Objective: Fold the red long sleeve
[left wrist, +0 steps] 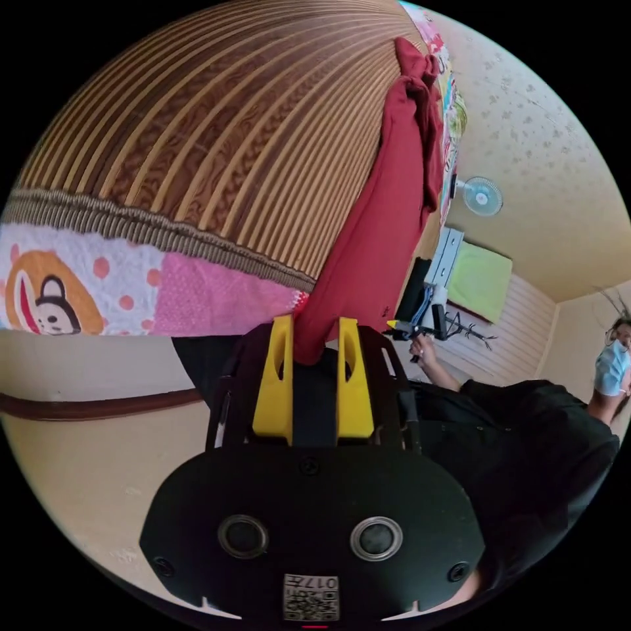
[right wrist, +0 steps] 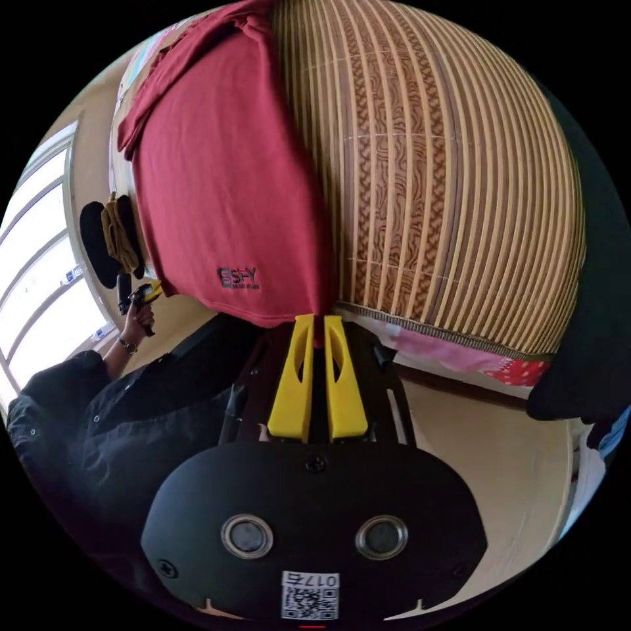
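Lying spread on striped bamboo mat (right wrist: 447,164), red long sleeve (right wrist: 223,190) hung over mat edge; left gripper (left wrist: 314,332) clamped one hem corner, right gripper (right wrist: 317,328) pinched other corner.

The red long sleeve (left wrist: 388,217) has its gripped hem hidden between the left gripper's (left wrist: 314,342) jaws — its far sleeves run past the right gripper view's top edge. Its small chest print (right wrist: 236,279) is too small to tell.
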